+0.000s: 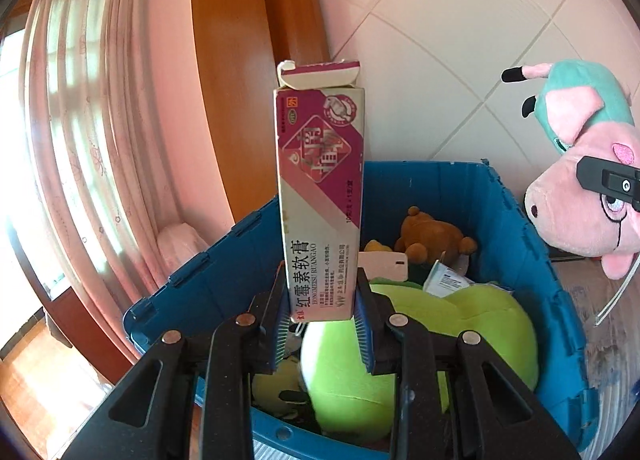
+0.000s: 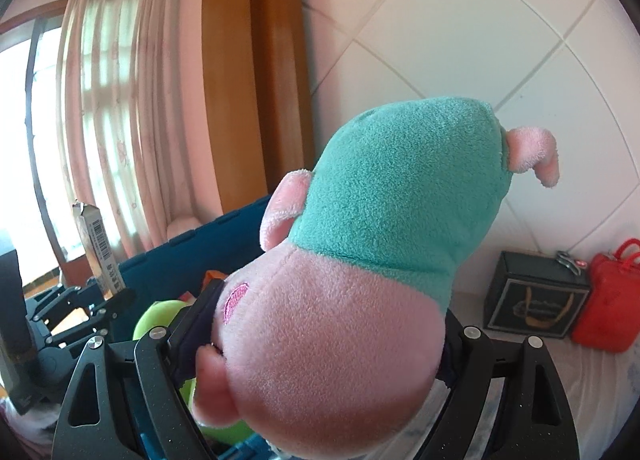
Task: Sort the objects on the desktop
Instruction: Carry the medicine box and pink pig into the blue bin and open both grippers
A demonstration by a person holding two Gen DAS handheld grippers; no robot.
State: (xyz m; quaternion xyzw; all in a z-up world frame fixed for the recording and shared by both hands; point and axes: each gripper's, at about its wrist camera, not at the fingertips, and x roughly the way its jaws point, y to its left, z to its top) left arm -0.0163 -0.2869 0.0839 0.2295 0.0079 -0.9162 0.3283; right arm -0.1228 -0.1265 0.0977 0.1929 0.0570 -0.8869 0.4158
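My left gripper is shut on a tall pink-and-white ointment box and holds it upright above the blue bin. The box's top flap is open. My right gripper is shut on the head of a pink pig plush in a teal top, held beside the bin's right side. The pig plush and one right finger show at the right edge of the left wrist view. The left gripper with the box shows at the left of the right wrist view.
The bin holds a large green plush, a brown bear, a small yellow toy and a few small boxes. A dark box and a red bag stand on the table by the tiled wall. A curtained window is at the left.
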